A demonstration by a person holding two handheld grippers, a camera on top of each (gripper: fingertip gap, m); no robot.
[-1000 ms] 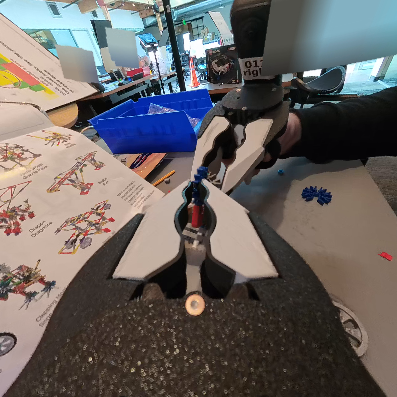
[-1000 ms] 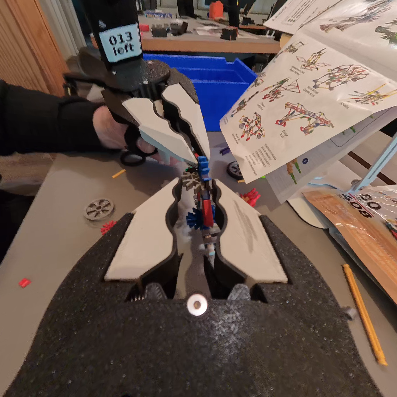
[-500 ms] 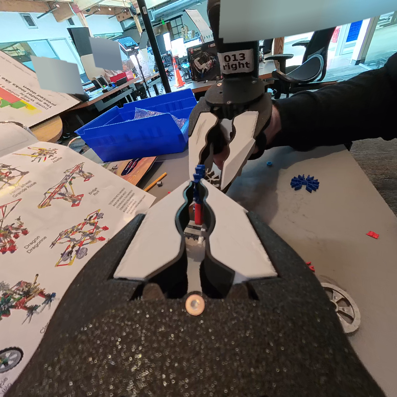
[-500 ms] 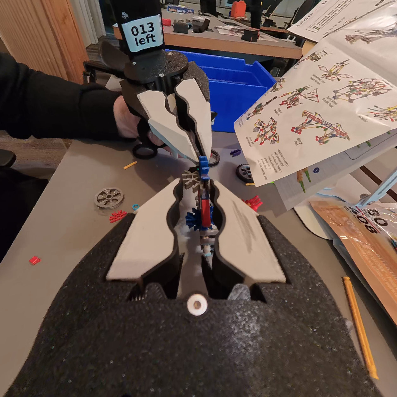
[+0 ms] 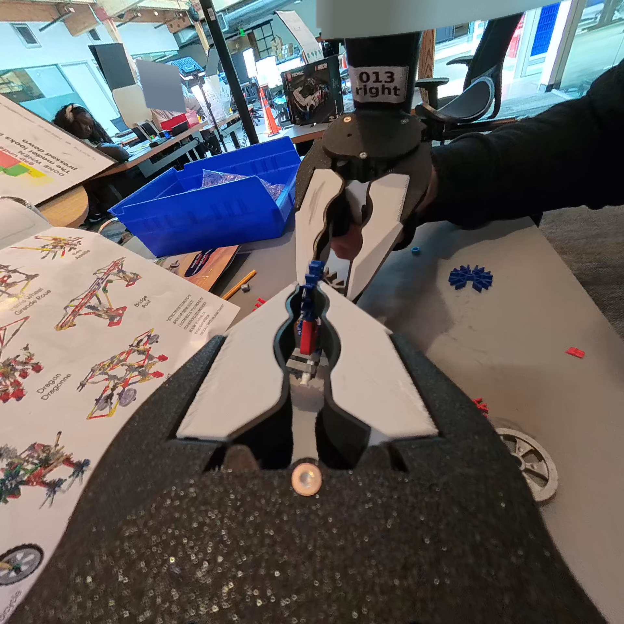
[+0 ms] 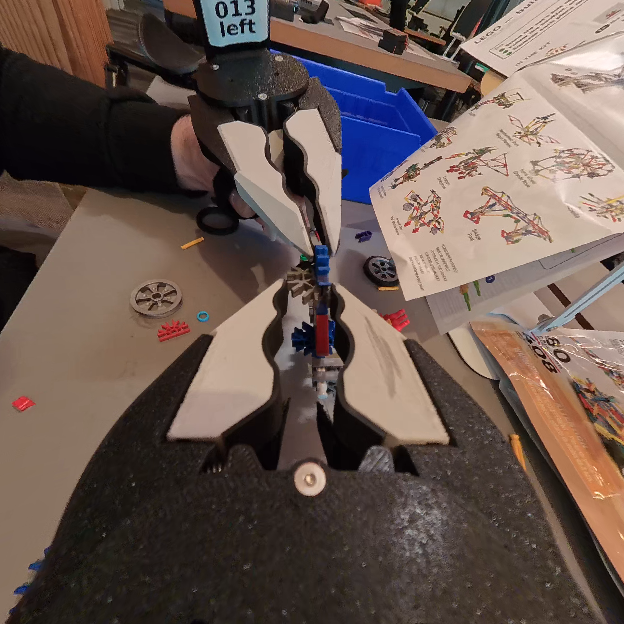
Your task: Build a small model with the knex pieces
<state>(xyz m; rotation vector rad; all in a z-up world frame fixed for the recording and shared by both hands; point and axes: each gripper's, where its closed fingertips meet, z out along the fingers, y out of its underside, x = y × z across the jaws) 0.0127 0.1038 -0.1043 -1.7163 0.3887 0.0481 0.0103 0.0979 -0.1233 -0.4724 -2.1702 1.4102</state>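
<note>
In the left wrist view, your left gripper [image 5: 309, 290] is pinched on a small toy assembly [image 5: 310, 326] of blue, red and grey pieces; its blue end sticks out past the fingertips, and the red block sits in the hollow between the two white fingers [image 5: 243, 374]. Your right gripper [image 5: 332, 283] comes in from the far side, pointing down toward you, its tips right at the blue end of the assembly. From here you cannot tell whether those tips are pressed onto it. A blue bin [image 5: 209, 206] stands far left on the grey table [image 5: 506, 337], an instruction sheet [image 5: 84, 320] covers the near left, a blue snowflake connector [image 5: 470, 277] lies to the right, and a grey wheel [image 5: 530, 467] sits near right.

In the right wrist view, your right gripper [image 6: 309, 287] is closed around the same toy assembly [image 6: 320, 334], with a grey snowflake piece [image 6: 301, 282] and a blue toothed piece [image 6: 320, 261] at its tips. Your left gripper [image 6: 317, 250] reaches down from the far side, tips nipped together on the top of that blue piece. So the assembly hangs above the table, held between both tools. On the left lie a grey wheel [image 6: 156, 298], a red fan connector [image 6: 173, 331] and a blue ring [image 6: 202, 316]; a tyred wheel [image 6: 381, 270] sits right of the tips, beneath the instruction sheet [image 6: 506, 202]
</note>
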